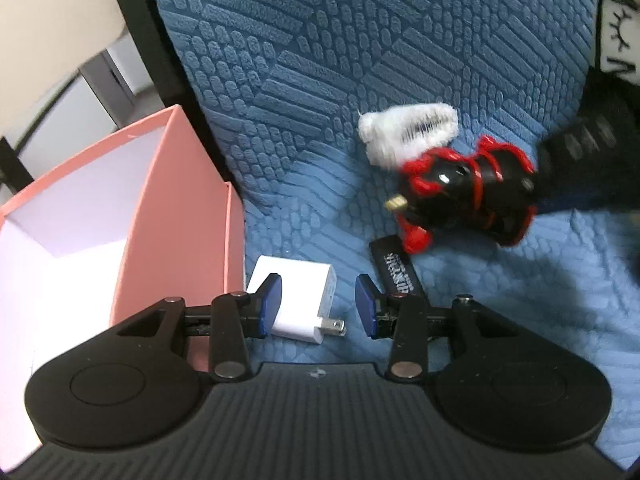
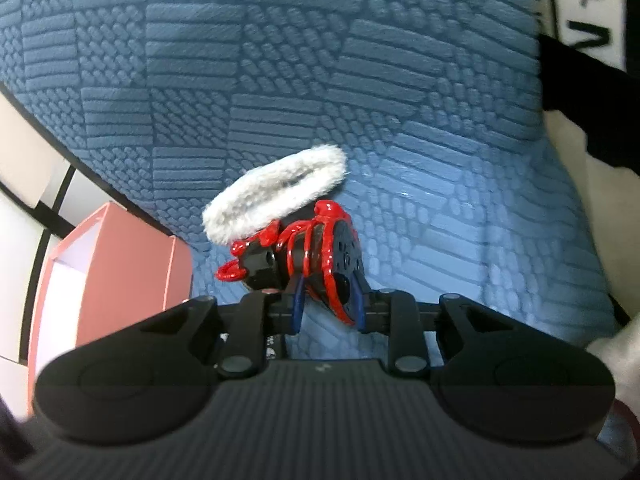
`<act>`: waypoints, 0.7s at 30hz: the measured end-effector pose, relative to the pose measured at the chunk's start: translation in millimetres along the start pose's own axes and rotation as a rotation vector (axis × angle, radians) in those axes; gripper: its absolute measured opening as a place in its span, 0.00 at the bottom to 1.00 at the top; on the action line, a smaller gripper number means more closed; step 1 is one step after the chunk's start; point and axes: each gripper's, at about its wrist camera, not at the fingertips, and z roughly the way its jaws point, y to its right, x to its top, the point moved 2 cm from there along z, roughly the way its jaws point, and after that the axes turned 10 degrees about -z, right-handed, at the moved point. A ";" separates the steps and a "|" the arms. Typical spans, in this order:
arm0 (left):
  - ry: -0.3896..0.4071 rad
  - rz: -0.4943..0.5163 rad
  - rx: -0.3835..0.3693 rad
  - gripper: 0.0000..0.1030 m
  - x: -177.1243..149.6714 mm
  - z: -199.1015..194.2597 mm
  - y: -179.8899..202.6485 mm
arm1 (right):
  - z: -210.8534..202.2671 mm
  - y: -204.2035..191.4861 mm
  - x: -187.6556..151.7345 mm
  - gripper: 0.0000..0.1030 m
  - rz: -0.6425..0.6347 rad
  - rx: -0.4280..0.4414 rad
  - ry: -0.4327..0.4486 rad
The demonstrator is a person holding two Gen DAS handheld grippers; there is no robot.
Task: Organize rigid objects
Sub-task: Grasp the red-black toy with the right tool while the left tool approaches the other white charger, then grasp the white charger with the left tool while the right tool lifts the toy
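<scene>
A black and red toy figure (image 1: 468, 196) hangs above the blue quilted cover (image 1: 320, 80). My right gripper (image 2: 329, 306) is shut on the toy figure (image 2: 308, 248); it enters the left wrist view as a dark arm (image 1: 580, 152). A white fuzzy loop (image 2: 276, 196) lies behind the toy and shows in the left wrist view too (image 1: 404, 132). My left gripper (image 1: 319, 306) is open, its jaws on either side of a white plug adapter (image 1: 300, 300). A black USB stick (image 1: 396, 272) lies by the right finger.
A pink open box (image 1: 180, 216) with a white inside stands left of the adapter; it shows in the right wrist view at lower left (image 2: 120, 272). A black bed frame (image 1: 152, 40) edges the cover. A white and black cloth (image 2: 588, 12) lies at the right.
</scene>
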 end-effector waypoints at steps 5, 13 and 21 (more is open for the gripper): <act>-0.134 0.064 -0.023 0.45 23.8 13.3 0.7 | -10.9 12.2 -3.7 0.26 0.019 -0.016 0.006; -0.255 0.191 0.017 0.49 42.8 44.8 8.7 | -22.6 31.1 -3.1 0.26 0.085 -0.021 0.027; -0.326 0.407 0.068 0.65 44.6 57.1 29.0 | -22.2 32.7 -3.2 0.26 0.099 -0.010 0.040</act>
